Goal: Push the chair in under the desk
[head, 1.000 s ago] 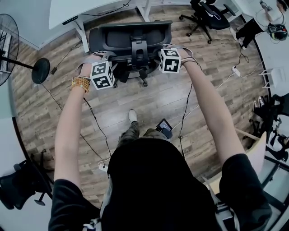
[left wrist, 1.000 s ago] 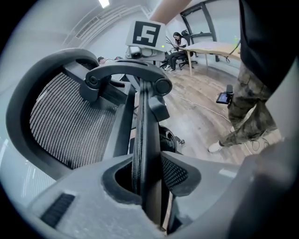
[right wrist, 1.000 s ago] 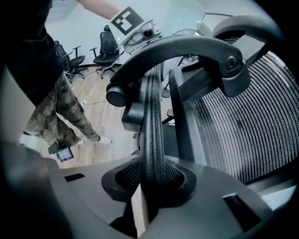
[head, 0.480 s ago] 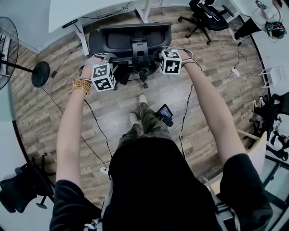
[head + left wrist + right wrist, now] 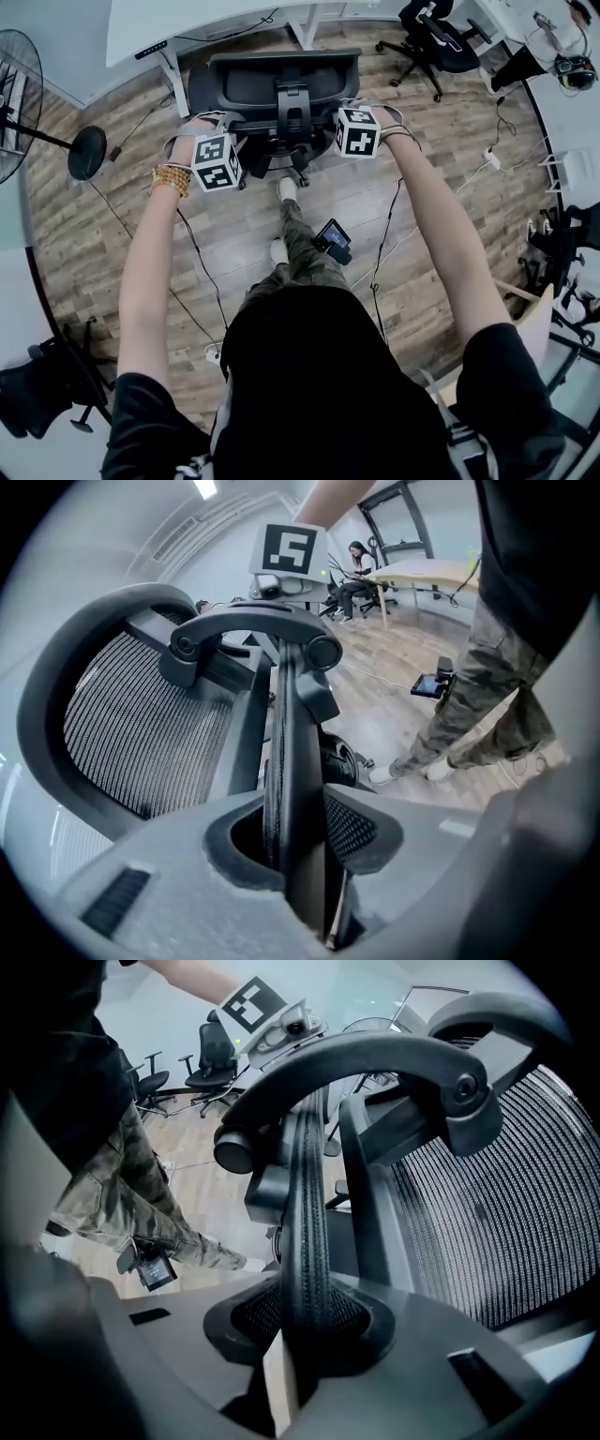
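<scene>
Gripping, left: left gripper (image 5: 300, 855) has its jaws clamped on the side rim of the chair (image 5: 141, 714) back; the rim runs up between the pads.
Gripping, right: right gripper (image 5: 305, 1335) has its jaws closed on the opposite rim of that back, the textured edge pinched between them.
Chair: upright on the wood floor (image 5: 412, 187), backrest toward the person, seat side toward the desk (image 5: 169, 19). Its far edge sits just beside the desk's near edge; how far the seat reaches under cannot be told.
Arms: both stretched forward, one gripper at each side of the backrest, marker cubes facing up.
Person: one foot (image 5: 287, 188) is forward, just behind the chair base; a small black device (image 5: 333, 241) hangs by the leg.
Around: fan (image 5: 17, 98) at far left, second chair (image 5: 436, 37) upper right, cables across the floor.
</scene>
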